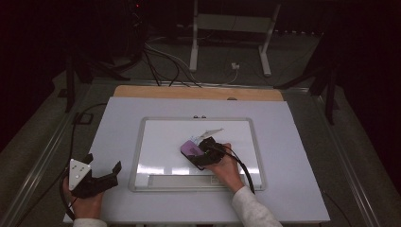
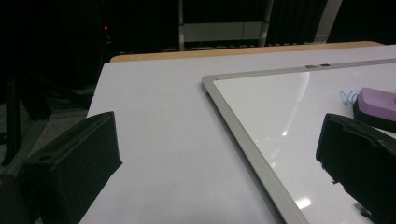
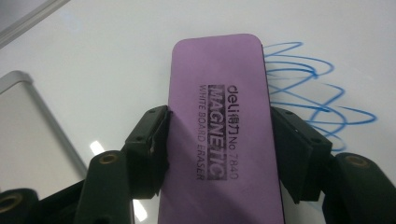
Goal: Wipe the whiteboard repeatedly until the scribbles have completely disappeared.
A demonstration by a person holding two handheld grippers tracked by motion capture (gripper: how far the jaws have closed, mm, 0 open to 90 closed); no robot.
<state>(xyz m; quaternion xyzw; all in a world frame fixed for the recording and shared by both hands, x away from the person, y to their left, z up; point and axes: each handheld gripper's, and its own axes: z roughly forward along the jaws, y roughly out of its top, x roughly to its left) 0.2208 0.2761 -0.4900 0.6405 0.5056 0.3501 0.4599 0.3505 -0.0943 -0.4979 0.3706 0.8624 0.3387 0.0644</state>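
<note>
The right gripper point(image 3: 219, 154) clamps the flat purple rectangular whiteboard eraser point(image 3: 219, 135) by its long sides, flat on the silver-framed whiteboard point(image 1: 142, 142) at frame centre, beside blue marker scribbles point(image 3: 303, 93). Lower left, the left gripper point(image 1: 101, 171) rests wide open and empty over the white desk point(image 1: 293, 156). Dark room behind.

place: lab | cues: dark curtained room, floor cables point(image 1: 161, 66), metal stand point(image 1: 231, 33), bare table point(image 1: 302, 156)
</note>
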